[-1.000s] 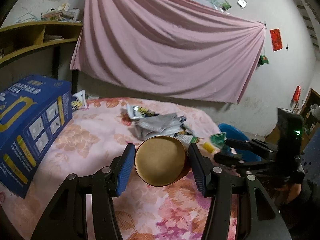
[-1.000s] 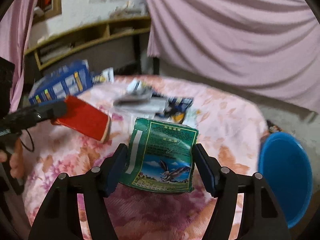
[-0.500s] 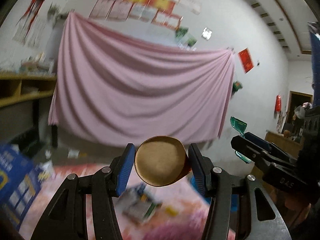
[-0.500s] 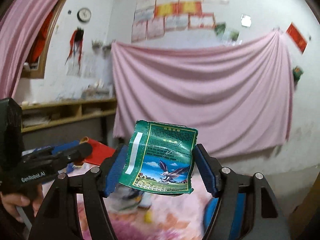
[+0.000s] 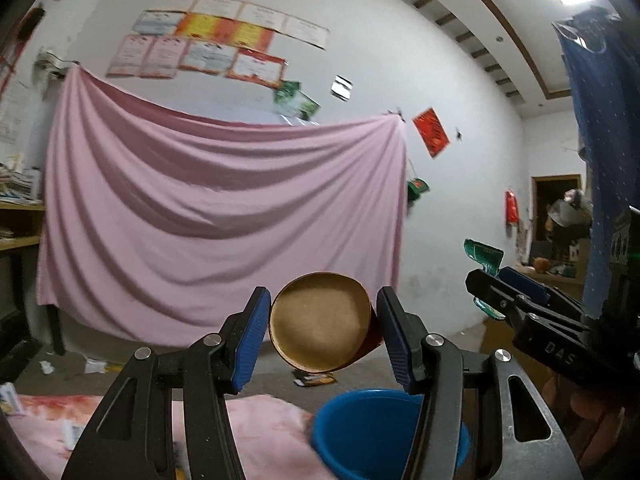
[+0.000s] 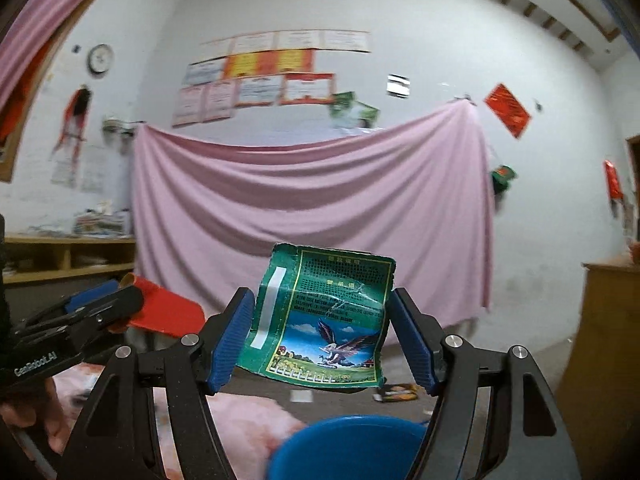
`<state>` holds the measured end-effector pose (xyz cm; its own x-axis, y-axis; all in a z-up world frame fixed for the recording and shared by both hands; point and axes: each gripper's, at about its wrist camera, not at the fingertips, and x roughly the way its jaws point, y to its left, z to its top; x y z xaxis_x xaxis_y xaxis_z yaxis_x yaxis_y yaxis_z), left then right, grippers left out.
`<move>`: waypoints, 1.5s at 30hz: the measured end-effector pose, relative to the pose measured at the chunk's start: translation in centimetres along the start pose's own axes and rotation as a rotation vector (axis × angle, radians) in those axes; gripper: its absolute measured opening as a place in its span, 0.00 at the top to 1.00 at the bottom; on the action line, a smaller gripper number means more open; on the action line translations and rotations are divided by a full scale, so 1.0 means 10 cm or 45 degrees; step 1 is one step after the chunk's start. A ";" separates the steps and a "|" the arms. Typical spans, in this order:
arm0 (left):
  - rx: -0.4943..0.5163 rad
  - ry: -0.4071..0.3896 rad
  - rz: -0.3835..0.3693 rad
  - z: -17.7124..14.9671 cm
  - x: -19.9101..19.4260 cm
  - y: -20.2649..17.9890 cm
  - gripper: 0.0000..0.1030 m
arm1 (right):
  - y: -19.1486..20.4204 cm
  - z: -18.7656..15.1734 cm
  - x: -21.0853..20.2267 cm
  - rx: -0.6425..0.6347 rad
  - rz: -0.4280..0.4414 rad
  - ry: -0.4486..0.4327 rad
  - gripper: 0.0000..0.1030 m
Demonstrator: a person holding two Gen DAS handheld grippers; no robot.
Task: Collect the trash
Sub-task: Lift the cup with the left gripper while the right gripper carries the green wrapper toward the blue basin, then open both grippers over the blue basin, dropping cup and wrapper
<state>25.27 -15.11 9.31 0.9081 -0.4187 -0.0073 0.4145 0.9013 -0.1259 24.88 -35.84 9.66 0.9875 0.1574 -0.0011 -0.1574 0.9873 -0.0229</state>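
Observation:
A red paper cup (image 5: 320,328), its brown bottom facing the camera, is clamped between the blue pads of my left gripper (image 5: 323,296). Seen from the right wrist, the cup (image 6: 168,314) juts red from the left gripper (image 6: 120,300). My right gripper (image 6: 320,296) is shut on a crumpled green packet (image 6: 320,320) printed with an eagle. In the left wrist view that packet (image 5: 482,254) pokes up from the right gripper (image 5: 492,280). Both grippers point level above a blue bucket (image 5: 360,432), whose rim (image 6: 348,444) shows low in the right wrist view.
A pink floral bedcover (image 5: 260,432) lies left of the bucket. A large pink sheet (image 6: 312,208) hangs on the far wall. One wrapper (image 6: 396,392) lies on the floor beyond. Wooden shelves (image 6: 68,256) stand at left, a wooden cabinet (image 6: 608,320) at right.
Both grippers have risen from the bed and tipped up to level, swinging right over the blue bucket. The trash on the bed has dropped out of view. Cup and packet stay gripped.

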 end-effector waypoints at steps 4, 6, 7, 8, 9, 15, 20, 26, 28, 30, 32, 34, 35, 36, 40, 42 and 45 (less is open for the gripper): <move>0.030 0.087 -0.045 -0.08 0.34 -0.26 0.53 | -0.29 -0.18 0.05 0.037 -0.089 0.077 0.32; 0.036 0.140 -0.055 -0.15 0.49 -0.34 0.53 | -0.43 -0.28 0.10 0.062 -0.114 0.138 0.32; 0.033 0.172 -0.058 -0.19 0.57 -0.39 0.53 | -0.50 -0.33 0.12 0.075 -0.130 0.172 0.32; 0.026 0.206 -0.059 -0.24 0.65 -0.42 0.53 | -0.55 -0.39 0.12 0.085 -0.142 0.193 0.32; 0.021 0.227 -0.061 -0.26 0.70 -0.44 0.53 | -0.61 -0.44 0.14 0.102 -0.150 0.228 0.32; -0.042 0.420 -0.076 -0.42 1.08 -0.49 0.53 | -0.82 -0.72 0.33 0.198 -0.175 0.454 0.32; -0.104 0.555 -0.068 -0.51 1.33 -0.51 0.53 | -0.91 -0.88 0.47 0.268 -0.174 0.592 0.32; -0.167 0.654 -0.091 -0.60 1.45 -0.45 0.53 | -0.98 -1.01 0.54 0.311 -0.153 0.686 0.32; -0.169 0.682 -0.081 -0.62 1.50 -0.45 0.52 | -1.00 -1.03 0.58 0.328 -0.141 0.711 0.32; -0.183 0.695 -0.076 -0.63 1.49 -0.43 0.49 | -1.00 -1.06 0.58 0.328 -0.133 0.733 0.32; -0.198 0.700 -0.060 -0.67 1.43 -0.38 0.46 | -1.01 -1.09 0.66 0.332 -0.129 0.755 0.26; -0.207 0.696 -0.036 -0.66 1.39 -0.35 0.44 | -1.01 -1.11 0.65 0.341 -0.126 0.771 0.22; -0.211 0.693 -0.022 -0.65 1.37 -0.33 0.42 | -1.02 -1.11 0.69 0.343 -0.127 0.777 0.20; -0.215 0.691 -0.008 -0.64 1.35 -0.31 0.40 | -1.03 -1.10 0.70 0.344 -0.125 0.781 0.20; -0.244 0.677 0.056 -0.60 1.26 -0.20 0.32 | -0.98 -1.08 0.71 0.343 -0.126 0.780 0.08; -0.251 0.665 0.085 -0.57 1.22 -0.16 0.30 | -0.97 -1.06 0.71 0.345 -0.130 0.768 0.03; -0.264 0.640 0.113 -0.47 1.17 -0.11 0.28 | -0.95 -1.00 0.70 0.346 -0.131 0.743 0.00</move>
<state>35.14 -21.48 4.71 0.7779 -0.3894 -0.4932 0.2709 0.9160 -0.2959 33.34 -44.39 -0.16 0.8248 0.0993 -0.5566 0.0184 0.9792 0.2018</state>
